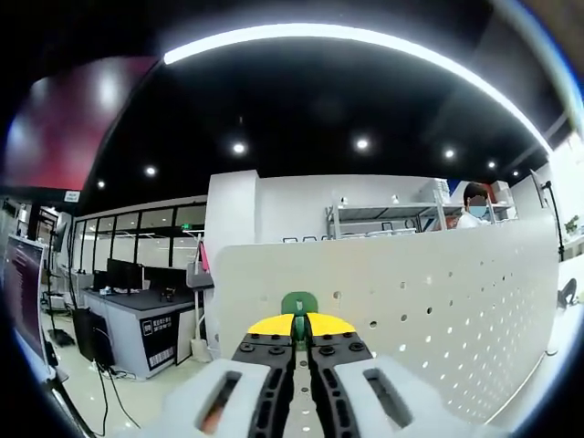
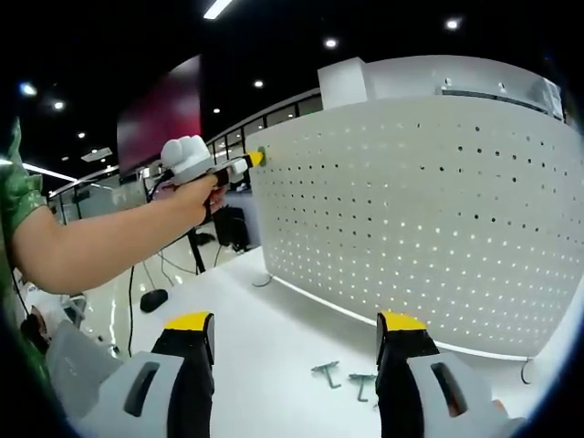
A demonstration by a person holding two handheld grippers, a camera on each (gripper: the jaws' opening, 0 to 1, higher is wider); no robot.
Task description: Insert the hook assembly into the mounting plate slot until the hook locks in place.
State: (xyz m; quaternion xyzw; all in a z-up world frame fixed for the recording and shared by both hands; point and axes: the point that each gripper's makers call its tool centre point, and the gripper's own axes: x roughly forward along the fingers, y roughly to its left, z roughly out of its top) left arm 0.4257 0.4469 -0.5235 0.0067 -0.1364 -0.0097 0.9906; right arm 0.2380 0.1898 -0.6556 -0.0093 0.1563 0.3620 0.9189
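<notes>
Left gripper is up at the top edge of the white pegboard panel, its yellow-tipped jaws pressed together on a small green hook, which sits right against the panel's upper rim. From the right gripper view you can see that same left gripper held high by a person's hand on a bare arm, its yellow tip touching the top left corner of the perforated panel.

The right gripper hangs low over the white bench, jaws spread wide with nothing between them. On the bench, near the foot of the panel and between those open jaws, lie two more green hooks, flat on the surface and close beside each other.

Behind the panel in the left gripper view there is a metal shelving rack, and off to the left a dark desk with monitors.
</notes>
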